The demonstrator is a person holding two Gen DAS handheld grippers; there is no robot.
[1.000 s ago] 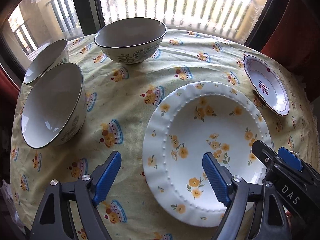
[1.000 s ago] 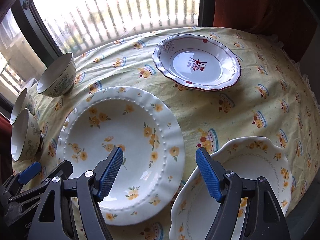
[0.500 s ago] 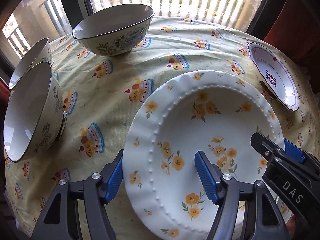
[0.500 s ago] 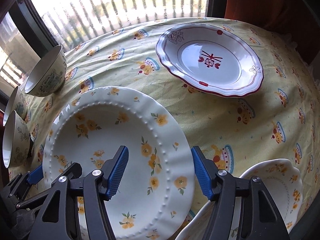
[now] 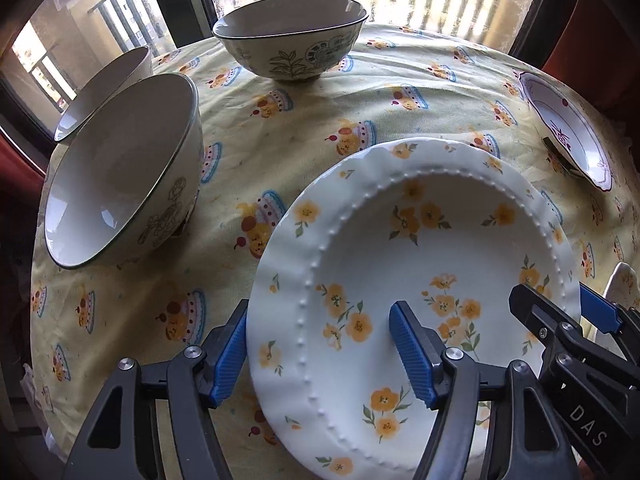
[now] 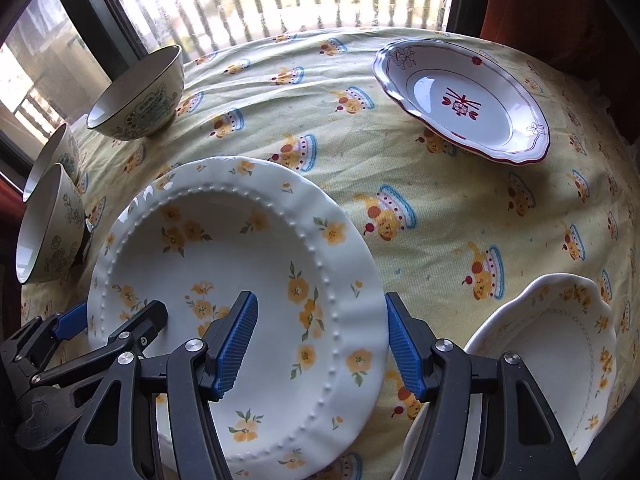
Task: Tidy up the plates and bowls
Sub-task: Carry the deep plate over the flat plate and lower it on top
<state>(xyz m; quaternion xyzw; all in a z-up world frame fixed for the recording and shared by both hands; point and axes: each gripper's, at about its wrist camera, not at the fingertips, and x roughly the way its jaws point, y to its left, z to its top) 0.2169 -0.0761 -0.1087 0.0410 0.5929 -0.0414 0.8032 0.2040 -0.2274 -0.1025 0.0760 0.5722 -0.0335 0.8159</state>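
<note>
A large white plate with yellow flowers (image 5: 420, 272) lies on the yellow tablecloth; it also shows in the right wrist view (image 6: 240, 280). My left gripper (image 5: 320, 354) is open and straddles the plate's left rim, one finger outside it and one over the well. My right gripper (image 6: 320, 344) is open and straddles the plate's right rim the same way. Neither gripper's pads press the rim. Three pale bowls with leaf prints stand to the left: a near one (image 5: 120, 172), one behind it (image 5: 104, 88) and a far one (image 5: 292, 44).
A red-trimmed white dish (image 6: 464, 100) sits at the far right of the table. A scalloped white bowl with yellow flowers (image 6: 552, 352) sits at the near right edge. The tablecloth (image 6: 420, 184) covers a round table by a window with railings.
Both grippers have moved forward and down onto the flowered plate. Their fingers now straddle its left and right rims, and the jaws have narrowed a little.
</note>
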